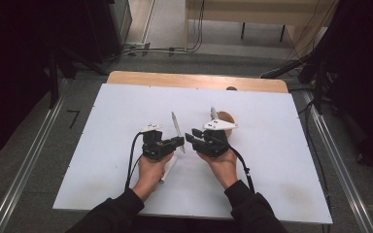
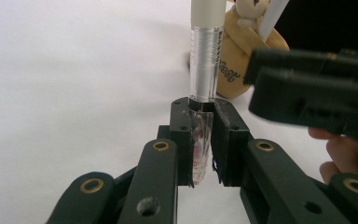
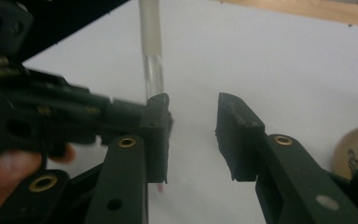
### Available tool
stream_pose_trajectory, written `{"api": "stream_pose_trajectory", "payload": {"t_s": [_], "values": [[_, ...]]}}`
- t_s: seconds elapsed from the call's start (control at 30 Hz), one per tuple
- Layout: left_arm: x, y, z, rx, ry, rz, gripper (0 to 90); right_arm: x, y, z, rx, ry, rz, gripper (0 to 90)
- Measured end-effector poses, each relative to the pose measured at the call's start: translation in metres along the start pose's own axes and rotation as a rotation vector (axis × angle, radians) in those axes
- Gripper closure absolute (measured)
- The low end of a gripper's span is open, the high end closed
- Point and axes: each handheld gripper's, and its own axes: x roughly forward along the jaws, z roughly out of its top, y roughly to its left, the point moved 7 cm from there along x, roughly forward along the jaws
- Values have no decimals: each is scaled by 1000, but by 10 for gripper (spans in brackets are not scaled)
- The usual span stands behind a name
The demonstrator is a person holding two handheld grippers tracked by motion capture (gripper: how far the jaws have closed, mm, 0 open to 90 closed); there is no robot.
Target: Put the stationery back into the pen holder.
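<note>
The left gripper (image 1: 178, 141) pinches a pen (image 1: 176, 124), held upright; the right gripper (image 1: 190, 137), jaws spread, sits just beside the pen, palm up.

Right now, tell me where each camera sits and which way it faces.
High view: above the person's side, looking forward and down on the white table; both forearms and hands show.
Left gripper view: rides the left hand-held gripper, looking along jaws clamped on a pen.
Right gripper view: rides the right hand-held gripper, jaws apart.
All three share the pen.

L tool (image 2: 200, 140) clamped, R tool (image 3: 193, 135) agape
</note>
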Motion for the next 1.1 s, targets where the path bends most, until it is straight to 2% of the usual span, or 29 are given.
{"api": "stream_pose_trajectory", "payload": {"t_s": [0.07, 0.17, 0.3, 0.53, 0.77, 1.1], "values": [[-1, -1, 2, 9, -7, 1, 797, -3, -4, -7, -11, 24, -6, 574], [-3, -5, 6, 32, -21, 1, 797, -10, -8, -19, -55, 66, -36, 551], [-4, -12, 13, 61, -40, -4, 797, -19, -15, -32, -75, 109, -67, 473], [3, -25, 20, 92, -56, -25, 796, -31, -29, -52, -52, 149, -91, 368], [20, -49, 31, 159, -78, -40, 796, -39, -38, -65, -25, 163, -111, 367], [46, -73, 38, 234, -50, -42, 796, -40, -45, -69, 1, 163, -115, 367]]}}
